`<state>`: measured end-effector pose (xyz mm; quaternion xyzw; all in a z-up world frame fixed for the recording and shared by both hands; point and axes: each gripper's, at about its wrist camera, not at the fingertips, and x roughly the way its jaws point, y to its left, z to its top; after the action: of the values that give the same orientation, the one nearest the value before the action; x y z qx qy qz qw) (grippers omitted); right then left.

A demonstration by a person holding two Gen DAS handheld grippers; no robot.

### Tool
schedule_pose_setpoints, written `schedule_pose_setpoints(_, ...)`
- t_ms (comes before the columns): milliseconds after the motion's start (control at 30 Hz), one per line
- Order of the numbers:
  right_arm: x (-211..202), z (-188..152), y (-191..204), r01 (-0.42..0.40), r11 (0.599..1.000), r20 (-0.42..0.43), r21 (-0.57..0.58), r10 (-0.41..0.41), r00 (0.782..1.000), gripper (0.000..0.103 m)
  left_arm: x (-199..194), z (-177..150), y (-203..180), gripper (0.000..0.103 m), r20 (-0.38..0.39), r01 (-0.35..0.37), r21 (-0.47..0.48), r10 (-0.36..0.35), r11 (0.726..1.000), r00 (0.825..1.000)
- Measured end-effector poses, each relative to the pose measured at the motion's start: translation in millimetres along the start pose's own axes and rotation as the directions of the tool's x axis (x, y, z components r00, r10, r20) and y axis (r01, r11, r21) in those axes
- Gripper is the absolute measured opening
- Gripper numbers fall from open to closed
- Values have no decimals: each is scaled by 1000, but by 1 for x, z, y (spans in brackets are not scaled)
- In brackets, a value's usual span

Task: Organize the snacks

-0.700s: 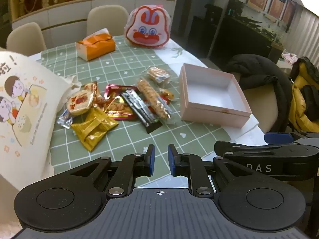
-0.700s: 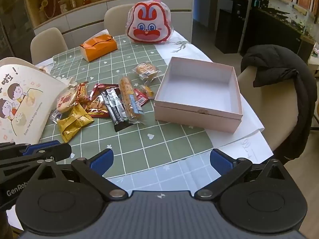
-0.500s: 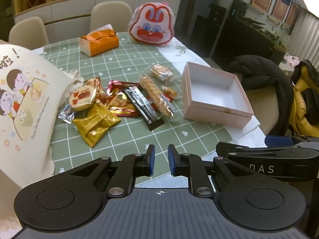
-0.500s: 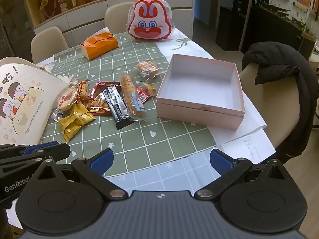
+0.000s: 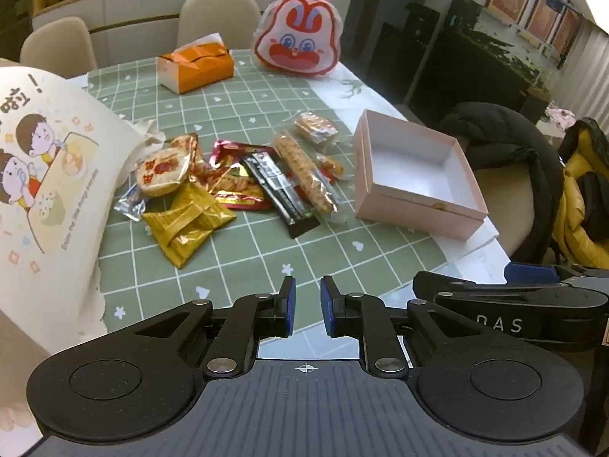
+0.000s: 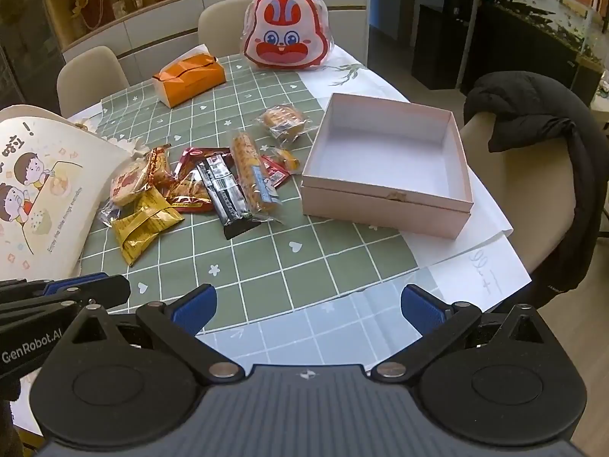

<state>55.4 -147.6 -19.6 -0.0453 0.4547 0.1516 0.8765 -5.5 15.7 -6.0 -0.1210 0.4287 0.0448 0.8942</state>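
Note:
Several wrapped snacks lie in a pile on the green checked tablecloth: a yellow packet (image 5: 186,224) (image 6: 144,224), a black bar (image 5: 281,190) (image 6: 226,194), a long biscuit stick (image 5: 304,171) (image 6: 251,171), a round cracker (image 5: 161,169) and a red packet (image 5: 232,179). An empty pink box (image 5: 415,198) (image 6: 384,205) stands right of them. My left gripper (image 5: 306,306) is nearly shut and empty, over the table's near edge. My right gripper (image 6: 308,308) is open and empty, also at the near edge.
A cream cartoon-printed bag (image 5: 42,175) (image 6: 38,186) lies at the left. An orange tissue box (image 5: 196,66) and a rabbit-face bag (image 5: 298,43) stand at the far side. A chair with a black jacket (image 6: 552,144) is at the right. White paper (image 6: 483,270) lies under the box.
Both grippers have moved slightly forward toward the table; the snacks and box look a little nearer. Neither gripper's jaws have changed.

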Motion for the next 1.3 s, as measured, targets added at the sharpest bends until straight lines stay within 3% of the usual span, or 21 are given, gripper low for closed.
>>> schedule_pose_setpoints(1300,-1,-1,-4,-10,1000,-7,20,10,1000,103,7,0,-6,19,-29,3,12,-3,1000,1000)
